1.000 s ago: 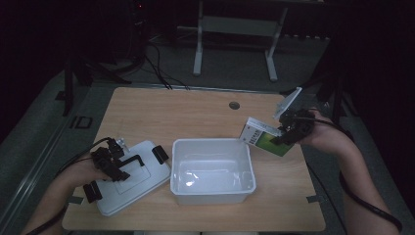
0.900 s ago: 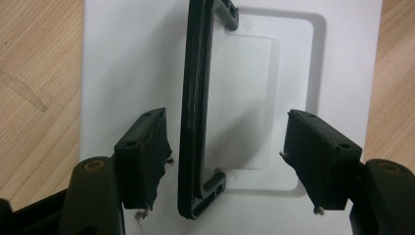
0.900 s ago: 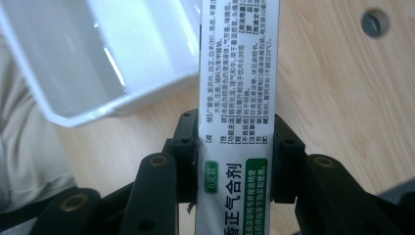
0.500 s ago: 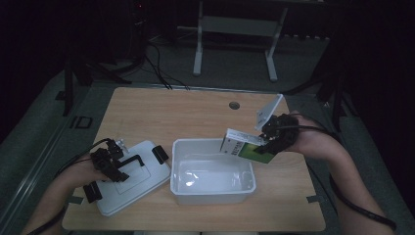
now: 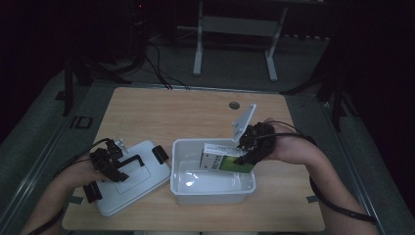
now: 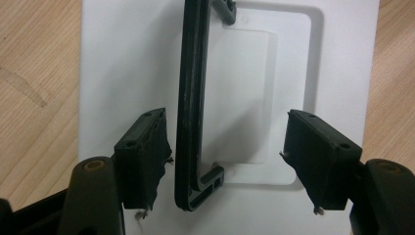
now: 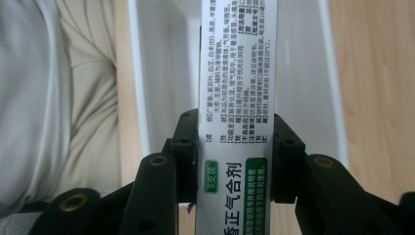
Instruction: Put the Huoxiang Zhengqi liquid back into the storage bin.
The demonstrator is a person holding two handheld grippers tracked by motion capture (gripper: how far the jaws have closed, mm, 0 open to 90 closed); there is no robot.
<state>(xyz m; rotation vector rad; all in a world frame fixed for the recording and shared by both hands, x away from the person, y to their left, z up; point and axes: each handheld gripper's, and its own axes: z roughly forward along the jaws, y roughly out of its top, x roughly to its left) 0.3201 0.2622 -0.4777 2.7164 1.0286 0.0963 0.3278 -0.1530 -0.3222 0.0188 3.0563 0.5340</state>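
A white and green carton (image 5: 222,157) printed with Chinese text hangs over the far right part of the white plastic bin (image 5: 211,192). My right gripper (image 5: 250,146) is shut on it; its jaws clamp the carton (image 7: 238,88) from both sides above the bin (image 7: 161,73). At the left, a white lid (image 5: 129,180) with black clips lies flat on the table. My left gripper (image 5: 108,161) is open just above it, its jaws standing either side of the lid's black folding handle (image 6: 192,103), not touching it.
The wooden table (image 5: 176,112) has a round cable hole (image 5: 234,105) at the back. A metal stand (image 5: 235,29) and cables lie on the dark floor beyond. A person's light trouser leg (image 7: 54,98) is seen past the bin's near edge.
My right gripper has carried the carton leftward and down, from the table's right side to over the bin. The left gripper and lid stay put.
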